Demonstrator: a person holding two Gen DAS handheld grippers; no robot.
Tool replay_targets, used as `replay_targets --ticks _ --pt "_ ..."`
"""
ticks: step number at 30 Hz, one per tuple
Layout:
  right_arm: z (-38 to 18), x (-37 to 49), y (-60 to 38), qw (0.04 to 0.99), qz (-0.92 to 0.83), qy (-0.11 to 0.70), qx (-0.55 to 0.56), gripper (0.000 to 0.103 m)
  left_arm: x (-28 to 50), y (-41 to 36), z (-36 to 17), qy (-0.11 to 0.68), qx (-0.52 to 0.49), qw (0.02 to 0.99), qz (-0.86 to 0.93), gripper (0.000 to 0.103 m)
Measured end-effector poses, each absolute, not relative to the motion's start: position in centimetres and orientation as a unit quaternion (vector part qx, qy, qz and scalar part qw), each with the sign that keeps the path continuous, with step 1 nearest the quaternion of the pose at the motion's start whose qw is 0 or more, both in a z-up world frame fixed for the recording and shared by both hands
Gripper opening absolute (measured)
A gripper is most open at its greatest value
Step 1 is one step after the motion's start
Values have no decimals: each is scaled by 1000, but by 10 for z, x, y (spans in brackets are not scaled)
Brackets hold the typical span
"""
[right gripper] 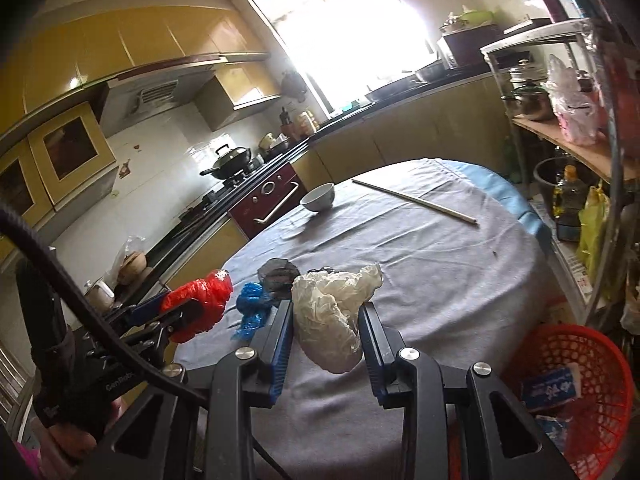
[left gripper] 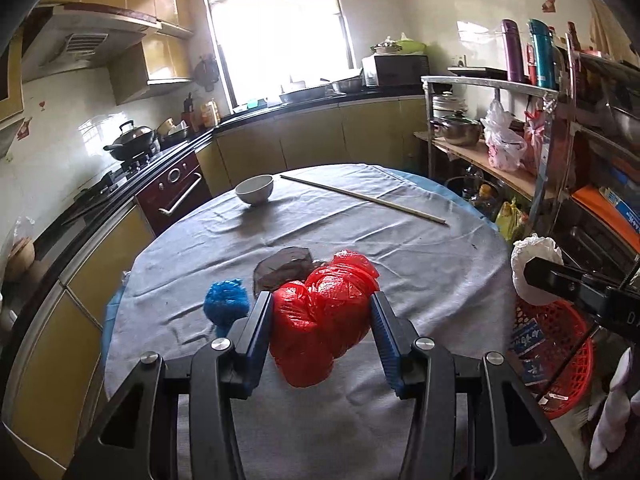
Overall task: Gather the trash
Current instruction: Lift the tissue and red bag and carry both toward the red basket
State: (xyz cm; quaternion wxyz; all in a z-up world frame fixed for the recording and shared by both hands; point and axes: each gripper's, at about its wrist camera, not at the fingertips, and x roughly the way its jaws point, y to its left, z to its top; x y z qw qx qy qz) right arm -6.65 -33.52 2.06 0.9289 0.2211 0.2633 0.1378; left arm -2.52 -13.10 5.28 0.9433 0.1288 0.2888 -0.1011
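Gripping a red bag (left gripper: 324, 312), the left gripper (left gripper: 320, 316) and right gripper (right gripper: 326, 324), clutching a white bag (right gripper: 332, 312), risk slippery plastic sliding free before reaching the basket (right gripper: 600, 344).

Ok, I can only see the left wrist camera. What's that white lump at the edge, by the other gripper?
Observer: It's a crumpled white plastic bag, sitting between the blue fingers of the right gripper.
Operator: Is it squeezing it?
Observer: Looks like it. Both pads press against the sides of the bag.
Operator: What does my red bag look like from over there?
Observer: From the side, the red bag bulges out past the tips of the left gripper, and a black cable arcs just behind that gripper.
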Motion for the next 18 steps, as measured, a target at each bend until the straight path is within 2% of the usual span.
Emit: replay_targets --ticks 18 --pt "20 -92 -358 933 114 261 218 35 -31 -158 49 291 145 938 -117 50"
